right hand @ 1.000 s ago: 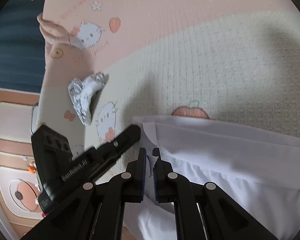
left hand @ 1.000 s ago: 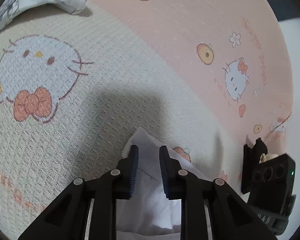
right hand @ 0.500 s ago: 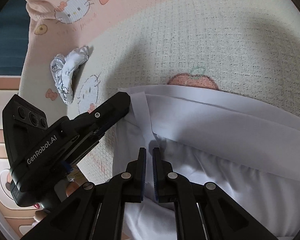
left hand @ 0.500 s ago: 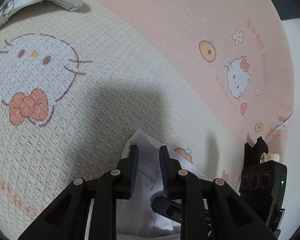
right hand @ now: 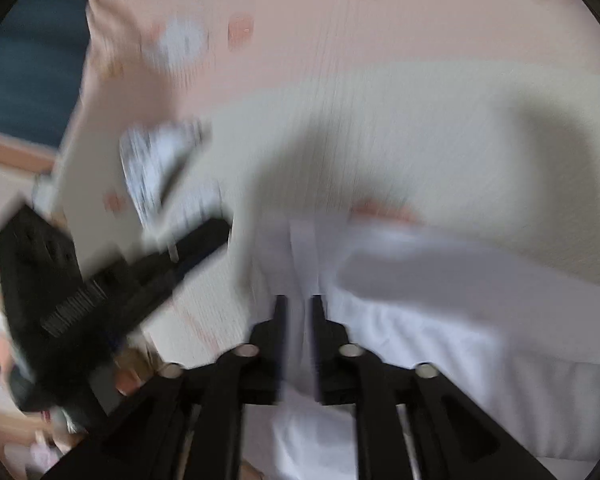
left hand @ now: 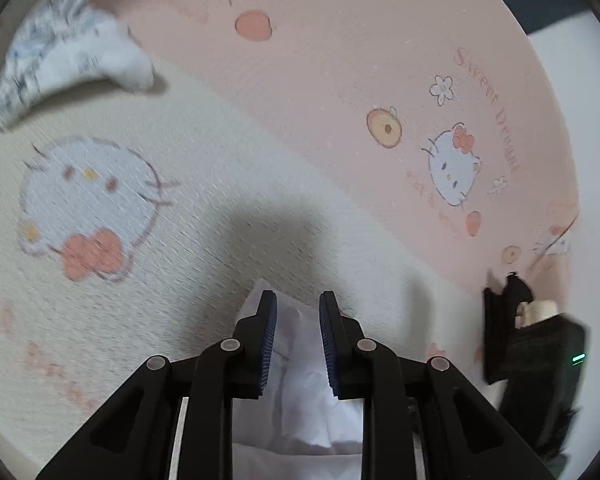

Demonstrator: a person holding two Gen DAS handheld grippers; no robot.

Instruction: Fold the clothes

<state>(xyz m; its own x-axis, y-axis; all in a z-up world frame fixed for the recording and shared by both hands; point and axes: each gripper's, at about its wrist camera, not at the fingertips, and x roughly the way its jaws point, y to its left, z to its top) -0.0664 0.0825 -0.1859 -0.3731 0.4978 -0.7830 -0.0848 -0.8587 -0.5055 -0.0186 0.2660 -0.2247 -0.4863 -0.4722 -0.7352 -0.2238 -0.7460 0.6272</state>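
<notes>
A white garment [left hand: 300,408] lies crumpled on a pink and cream cat-print blanket [left hand: 340,80]. My left gripper [left hand: 296,308] holds a bunched fold of it between its blue pads, with the cloth's corner poking out just past the left finger. In the blurred right wrist view, my right gripper [right hand: 298,308] hovers over the same white garment [right hand: 460,320]. Its jaws are opening, and a strip of cloth stands loosely in the gap. The left gripper [right hand: 216,232] shows there at the garment's left edge. The right gripper [left hand: 508,292] appears at the far right of the left wrist view.
A small crumpled white cloth with a dark print [left hand: 72,60] lies on the blanket at the upper left, also seen as the small cloth [right hand: 160,168]. The blanket's cream part [right hand: 420,140] stretches beyond the garment. A dark floor strip [right hand: 28,60] borders the blanket.
The right jaws have parted from shut to a visible gap, and that view has swung and blurred. The left gripper has lifted, its cloth corner staying at its fingers while the cat print slid down.
</notes>
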